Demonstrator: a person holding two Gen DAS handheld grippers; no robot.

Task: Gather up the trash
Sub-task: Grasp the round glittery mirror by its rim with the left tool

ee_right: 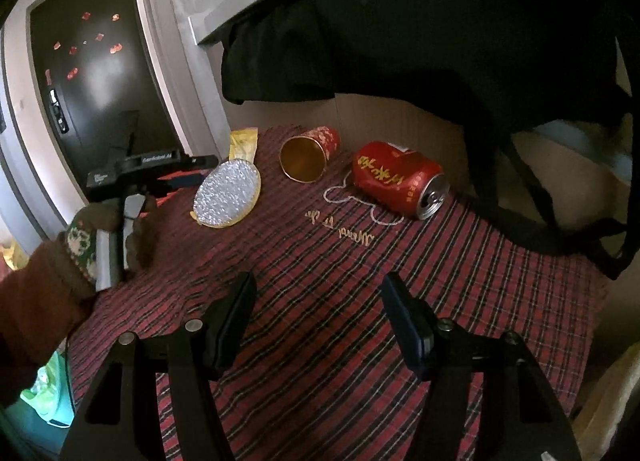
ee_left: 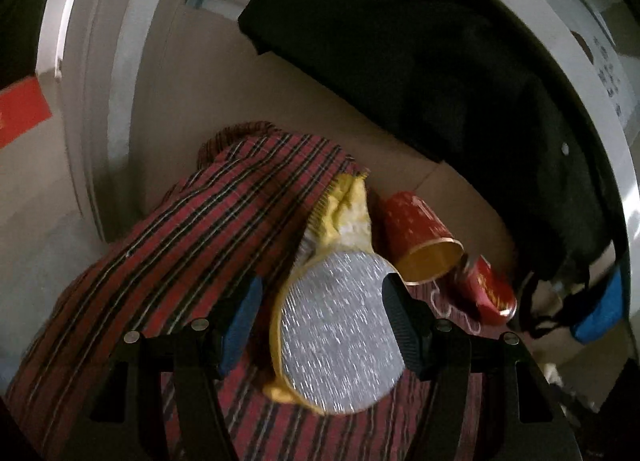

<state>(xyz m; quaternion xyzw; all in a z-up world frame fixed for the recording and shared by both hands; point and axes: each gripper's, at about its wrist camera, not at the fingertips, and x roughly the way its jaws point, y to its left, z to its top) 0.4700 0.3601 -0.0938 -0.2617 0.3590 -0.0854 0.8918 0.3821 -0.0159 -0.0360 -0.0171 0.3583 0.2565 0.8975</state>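
Left hand-held gripper (ee_left: 320, 317) is straddling the silver foil lid (ee_left: 340, 333).
Its jaws are standing wide around the lid, not pressing; the lid is lying left of the red paper cup (ee_right: 310, 153) on the plaid tabletop (ee_right: 340, 281); the right hand-held gripper (ee_right: 318, 313) is half open, empty, farther away.

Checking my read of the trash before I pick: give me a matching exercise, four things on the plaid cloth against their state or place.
Things:
1. can
2. cup
3. foil lid
4. yellow wrapper

States:
A. on its side, mouth open toward the camera
B. dented, on its side
C. behind the disc, at the cloth's far edge
D. between the left gripper's open jaws

Pairs: 1-B, 2-A, 3-D, 4-C
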